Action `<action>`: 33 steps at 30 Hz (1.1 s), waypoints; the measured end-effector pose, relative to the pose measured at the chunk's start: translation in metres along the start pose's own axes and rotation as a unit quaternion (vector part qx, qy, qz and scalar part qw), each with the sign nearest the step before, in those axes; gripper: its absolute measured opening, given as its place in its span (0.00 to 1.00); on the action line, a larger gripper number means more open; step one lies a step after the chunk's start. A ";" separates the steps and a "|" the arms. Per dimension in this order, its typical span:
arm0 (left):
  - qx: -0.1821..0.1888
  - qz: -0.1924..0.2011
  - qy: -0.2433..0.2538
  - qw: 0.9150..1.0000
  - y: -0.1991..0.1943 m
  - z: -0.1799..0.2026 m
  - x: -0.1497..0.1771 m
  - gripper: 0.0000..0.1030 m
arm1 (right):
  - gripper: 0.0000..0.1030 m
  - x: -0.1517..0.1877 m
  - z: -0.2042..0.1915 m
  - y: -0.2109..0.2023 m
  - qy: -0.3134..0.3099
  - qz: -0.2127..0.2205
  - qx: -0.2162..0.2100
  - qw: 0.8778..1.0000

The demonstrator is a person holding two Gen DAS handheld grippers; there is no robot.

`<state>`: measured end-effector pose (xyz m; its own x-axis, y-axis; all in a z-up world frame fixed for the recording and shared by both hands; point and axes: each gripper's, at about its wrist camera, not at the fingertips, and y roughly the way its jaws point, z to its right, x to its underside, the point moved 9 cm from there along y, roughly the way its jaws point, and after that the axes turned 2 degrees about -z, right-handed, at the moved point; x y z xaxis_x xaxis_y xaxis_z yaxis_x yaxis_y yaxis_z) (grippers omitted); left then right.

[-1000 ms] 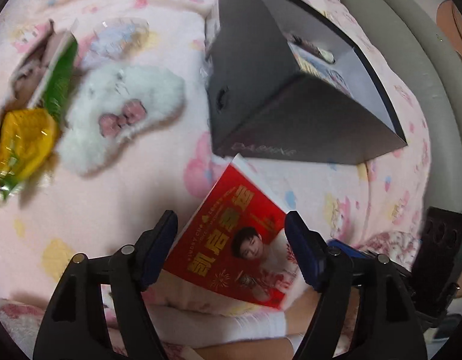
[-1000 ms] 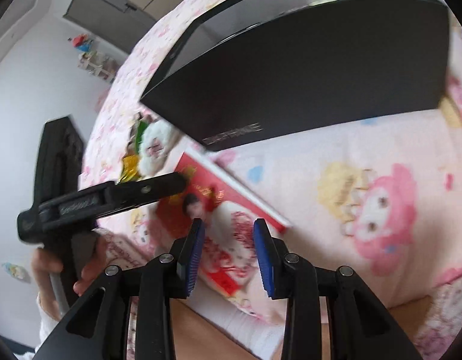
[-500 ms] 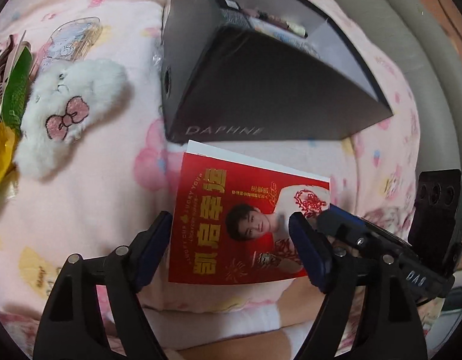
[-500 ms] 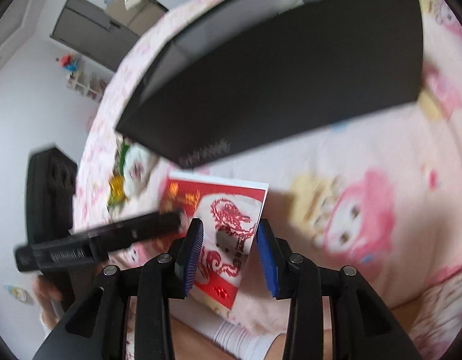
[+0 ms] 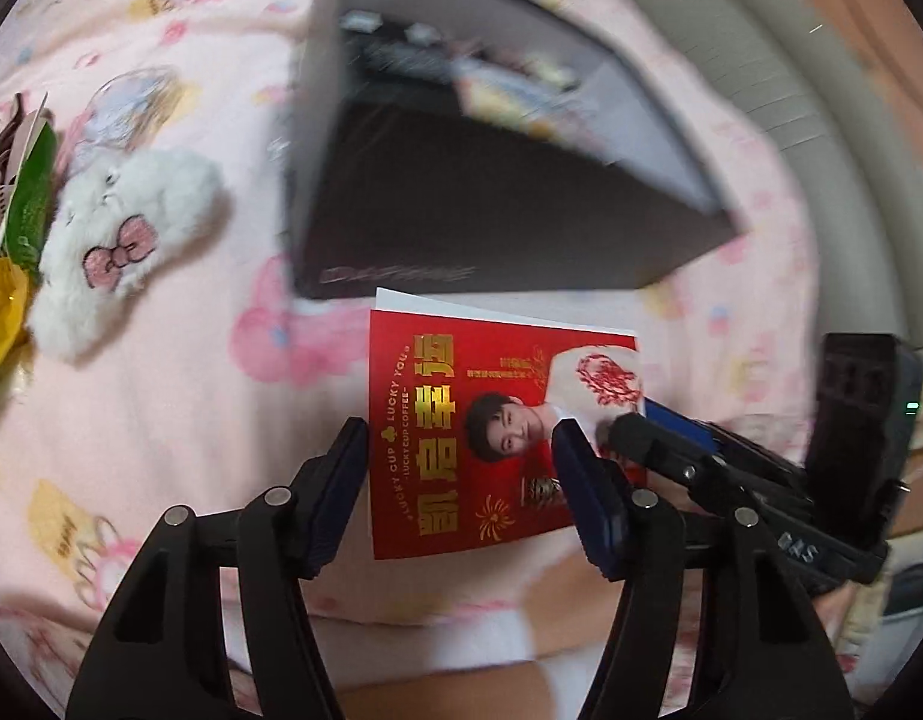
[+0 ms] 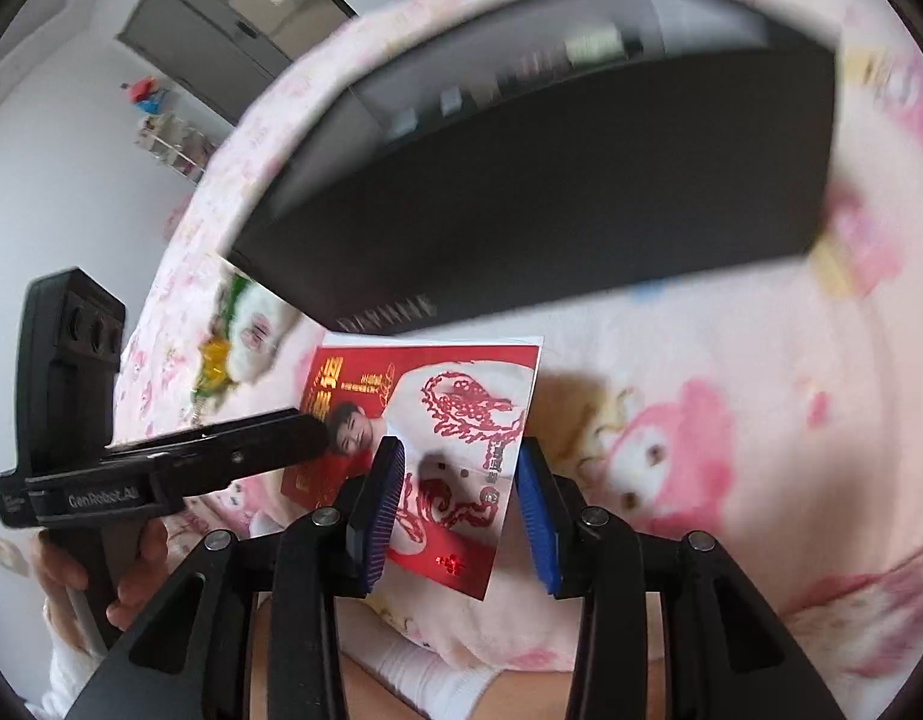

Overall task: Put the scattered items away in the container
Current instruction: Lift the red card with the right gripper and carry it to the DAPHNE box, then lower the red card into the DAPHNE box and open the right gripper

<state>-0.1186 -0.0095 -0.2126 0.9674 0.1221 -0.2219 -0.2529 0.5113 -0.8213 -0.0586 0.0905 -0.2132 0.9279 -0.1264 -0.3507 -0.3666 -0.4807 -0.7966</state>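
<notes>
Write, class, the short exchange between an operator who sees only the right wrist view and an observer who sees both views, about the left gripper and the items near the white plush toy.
Operator: I see the left gripper only from its side. Is anything between its fingers?
Observer: Yes. In the left wrist view the red card shows between them. The jaws have just been closing and stand well apart.
Operator: The heap around the white plush toy is a blur here. What lies past it?
Observer: Just beyond the plush lies a see-through plastic item, flat on the pink blanket.
</notes>
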 end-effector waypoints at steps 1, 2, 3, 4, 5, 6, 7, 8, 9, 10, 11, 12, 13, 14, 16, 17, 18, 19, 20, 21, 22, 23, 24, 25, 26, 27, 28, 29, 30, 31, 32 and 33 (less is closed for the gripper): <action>0.015 0.011 0.003 1.000 -0.008 0.008 0.000 0.59 | 0.34 -0.003 -0.003 -0.015 -0.004 0.013 -0.007 1.000; 0.028 0.020 0.006 0.999 -0.018 0.014 -0.001 0.59 | 0.34 -0.006 -0.005 -0.027 -0.006 0.023 -0.012 1.000; 0.046 0.029 0.009 0.999 -0.031 0.018 -0.006 0.59 | 0.34 -0.010 -0.006 -0.038 -0.010 0.033 -0.014 0.999; 0.062 0.037 0.009 0.997 -0.028 0.037 -0.013 0.59 | 0.34 -0.015 -0.007 -0.050 -0.014 0.046 -0.008 0.999; 0.070 0.041 0.014 0.997 -0.036 0.046 -0.014 0.59 | 0.34 -0.021 -0.007 -0.060 -0.020 0.055 0.000 0.998; 0.072 0.047 0.025 0.996 -0.048 0.055 -0.018 0.59 | 0.34 -0.027 -0.008 -0.068 -0.025 0.063 0.006 0.998; 0.069 0.058 0.037 0.995 -0.059 0.063 -0.023 0.59 | 0.34 -0.036 -0.009 -0.076 -0.026 0.070 0.005 0.997; 0.064 0.069 0.053 0.994 -0.067 0.075 -0.033 0.59 | 0.34 -0.043 -0.008 -0.081 -0.026 0.074 0.001 0.997; 0.061 0.074 0.062 0.993 -0.071 0.076 -0.042 0.59 | 0.34 -0.054 -0.009 -0.085 -0.028 0.080 -0.002 0.996; 0.058 0.078 0.069 0.993 -0.062 0.080 -0.058 0.59 | 0.34 -0.066 -0.010 -0.085 -0.032 0.086 -0.002 0.996; 0.055 0.078 0.069 0.993 -0.059 0.084 -0.068 0.59 | 0.34 -0.077 -0.008 -0.087 -0.035 0.089 0.001 0.995; 0.046 0.075 0.069 0.994 -0.063 0.086 -0.076 0.59 | 0.34 -0.092 -0.008 -0.087 -0.040 0.095 0.006 0.995; 0.032 0.073 0.070 0.994 -0.040 0.092 -0.098 0.59 | 0.34 -0.104 -0.007 -0.087 -0.047 0.101 0.008 0.994; 0.018 0.071 0.072 0.995 -0.036 0.091 -0.107 0.60 | 0.34 -0.119 -0.006 -0.088 -0.055 0.105 0.008 0.993; -0.009 0.058 0.073 0.996 -0.015 0.084 -0.126 0.60 | 0.34 -0.141 0.000 -0.076 -0.063 0.095 0.014 0.993; -0.018 0.049 0.070 0.996 -0.014 0.080 -0.129 0.60 | 0.34 -0.150 0.005 -0.070 -0.064 0.087 0.018 0.994; -0.027 0.038 0.067 0.997 -0.005 0.075 -0.135 0.60 | 0.34 -0.156 0.009 -0.063 -0.064 0.080 0.021 0.995; -0.035 0.027 0.064 0.997 0.001 0.070 -0.138 0.60 | 0.34 -0.160 0.015 -0.052 -0.062 0.065 0.026 0.996; -0.042 0.016 0.061 0.997 0.008 0.066 -0.141 0.60 | 0.34 -0.162 0.020 -0.042 -0.061 0.050 0.031 0.996; -0.048 0.006 0.058 0.997 0.016 0.060 -0.141 0.60 | 0.34 -0.161 0.025 -0.032 -0.062 0.031 0.036 0.997; -0.053 -0.008 0.055 0.997 0.025 0.056 -0.142 0.60 | 0.34 -0.159 0.030 -0.022 -0.063 0.015 0.040 0.997; -0.054 -0.021 0.053 0.997 0.032 0.051 -0.140 0.60 | 0.34 -0.156 0.034 -0.014 -0.065 -0.002 0.045 0.997; -0.055 -0.035 0.051 0.997 0.038 0.048 -0.138 0.60 | 0.34 -0.152 0.038 -0.008 -0.065 -0.016 0.049 0.997; -0.055 -0.051 0.055 0.996 0.042 0.045 -0.135 0.60 | 0.34 -0.147 0.042 0.000 -0.067 -0.038 0.057 0.995; -0.056 -0.064 0.058 0.995 0.045 0.043 -0.132 0.61 | 0.34 -0.147 0.044 0.004 -0.069 -0.045 0.061 0.995; -0.059 -0.070 0.064 0.994 0.046 0.041 -0.132 0.62 | 0.34 -0.147 0.045 0.005 -0.073 -0.045 0.064 0.994; -0.063 -0.066 0.068 0.993 0.041 0.039 -0.132 0.62 | 0.34 -0.148 0.046 0.005 -0.075 -0.042 0.065 0.994; -0.068 -0.058 0.075 0.993 0.036 0.038 -0.134 0.63 | 0.34 -0.150 0.046 0.004 -0.077 -0.037 0.065 0.994; -0.072 -0.050 0.078 0.993 0.031 0.036 -0.138 0.65 | 0.34 -0.154 0.046 0.001 -0.078 -0.029 0.065 0.994; -0.074 -0.042 0.072 0.994 0.027 0.034 -0.142 0.65 | 0.34 -0.157 0.048 0.000 -0.078 -0.025 0.070 0.994; -0.074 -0.038 0.067 0.994 0.025 0.032 -0.146 0.65 | 0.34 -0.160 0.050 -0.001 -0.079 -0.019 0.078 0.994; -0.074 -0.034 0.062 0.995 0.025 0.030 -0.152 0.65 | 0.34 -0.165 0.052 -0.002 -0.081 -0.014 0.086 0.993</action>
<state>-0.2715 0.0103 -0.1838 0.9755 -0.0181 -0.2193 -0.1958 0.3834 -0.9026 -0.2146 0.1573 -0.1787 0.9198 0.0322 -0.3911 -0.3604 -0.3251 -0.8743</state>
